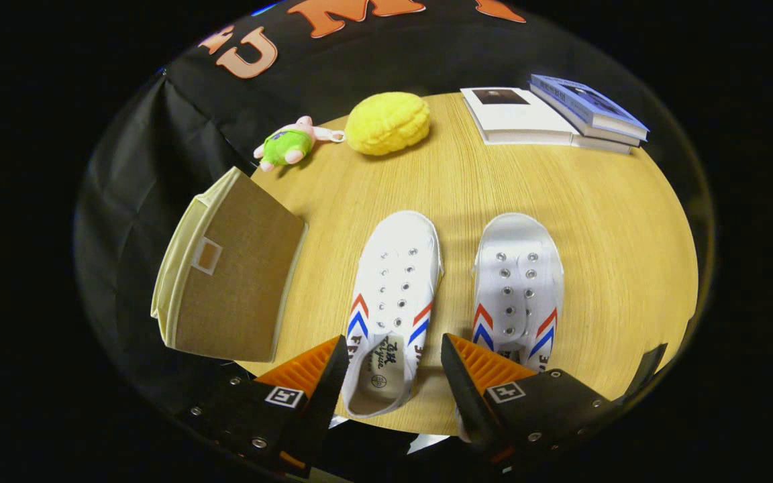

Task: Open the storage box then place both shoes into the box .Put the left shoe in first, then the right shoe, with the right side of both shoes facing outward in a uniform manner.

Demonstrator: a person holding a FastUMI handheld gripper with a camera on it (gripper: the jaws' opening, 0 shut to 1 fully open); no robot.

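Two white canvas shoes with red and blue chevrons lie side by side on the round wooden table point(561, 201), toes pointing away from me. The left shoe point(393, 295) has its heel opening between my fingers. The right shoe point(517, 285) lies just ahead of the right finger, which covers its heel. A tan fabric storage box point(232, 268) with a cream rim and closed lid stands at the table's left edge, left of the left shoe. My gripper point(393, 365) is open, hovering over the heel of the left shoe without touching it.
Beyond the shoes at the far side of the table are a yellow plush ball point(388, 123), a small green and pink plush toy point(289, 144), and stacked books point(554, 114) to the far right. Black cloth hangs behind the table.
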